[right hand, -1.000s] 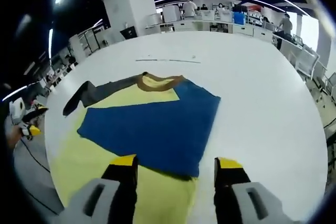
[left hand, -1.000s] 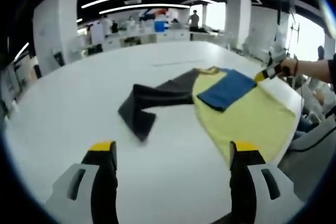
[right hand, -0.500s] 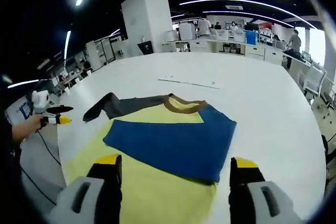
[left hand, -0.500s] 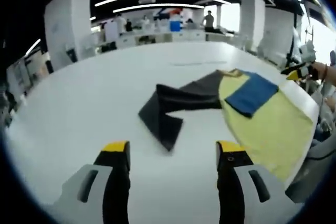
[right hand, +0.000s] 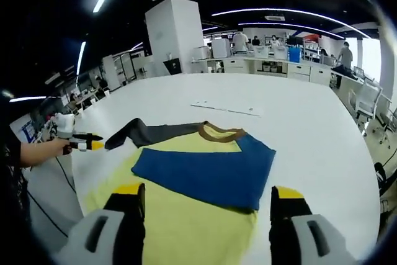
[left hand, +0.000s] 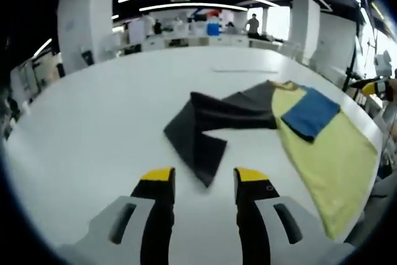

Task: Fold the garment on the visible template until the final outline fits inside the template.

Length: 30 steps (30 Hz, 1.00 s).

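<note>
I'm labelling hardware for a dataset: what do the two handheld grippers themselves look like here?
Both match: the left gripper and right gripper each have two black jaws capped with yellow tips, set in pale grey moulded housings with slot-shaped openings. Seen side-on in the right gripper view, the left one has a white body.

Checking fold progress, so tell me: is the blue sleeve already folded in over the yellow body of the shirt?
Yes, the blue sleeve lies flat across the yellow body in the right gripper view.

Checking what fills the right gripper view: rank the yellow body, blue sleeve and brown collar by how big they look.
1. Yellow body, though nearness to the camera enlarges it.
2. Blue sleeve.
3. Brown collar, clearly smallest.
</note>
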Each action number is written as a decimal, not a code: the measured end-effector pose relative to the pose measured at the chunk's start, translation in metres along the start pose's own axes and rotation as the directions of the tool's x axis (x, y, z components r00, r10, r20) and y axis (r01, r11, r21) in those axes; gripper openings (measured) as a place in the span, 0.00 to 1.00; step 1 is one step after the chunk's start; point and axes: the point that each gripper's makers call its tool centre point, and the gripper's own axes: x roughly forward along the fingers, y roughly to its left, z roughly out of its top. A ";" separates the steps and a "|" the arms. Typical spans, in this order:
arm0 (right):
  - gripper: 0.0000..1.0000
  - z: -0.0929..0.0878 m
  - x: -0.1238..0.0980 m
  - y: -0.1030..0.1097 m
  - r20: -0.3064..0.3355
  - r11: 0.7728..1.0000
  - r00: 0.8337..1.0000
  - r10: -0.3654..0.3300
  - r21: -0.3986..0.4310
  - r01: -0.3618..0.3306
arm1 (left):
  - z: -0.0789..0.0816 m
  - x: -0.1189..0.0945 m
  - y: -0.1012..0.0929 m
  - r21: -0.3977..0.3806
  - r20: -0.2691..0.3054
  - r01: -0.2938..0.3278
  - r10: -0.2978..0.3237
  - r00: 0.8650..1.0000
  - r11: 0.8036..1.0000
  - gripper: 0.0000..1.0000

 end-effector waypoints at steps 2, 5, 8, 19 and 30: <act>0.83 -0.003 -0.002 0.002 -0.006 1.000 1.000 0.004 0.004 -0.004 | 0.000 0.002 0.001 0.000 0.001 -0.008 0.008 1.000 1.000 0.28; 0.83 -0.006 -0.004 0.003 -0.007 1.000 1.000 0.002 0.019 -0.001 | -0.004 0.007 0.004 -0.039 -0.013 0.000 0.000 1.000 0.999 0.23; 0.83 -0.007 -0.008 0.004 0.001 1.000 1.000 -0.003 0.026 0.003 | -0.007 0.009 0.001 -0.074 -0.013 0.006 -0.007 1.000 0.997 0.14; 0.81 -0.013 -0.017 0.002 0.011 0.998 0.999 -0.033 0.044 0.032 | -0.024 0.013 0.001 -0.055 -0.090 -0.001 -0.004 0.996 0.998 0.00; 0.81 -0.013 -0.016 0.010 0.006 0.999 1.000 -0.029 0.024 0.029 | -0.013 -0.021 0.026 -0.044 -0.088 -0.014 0.010 0.996 0.999 0.00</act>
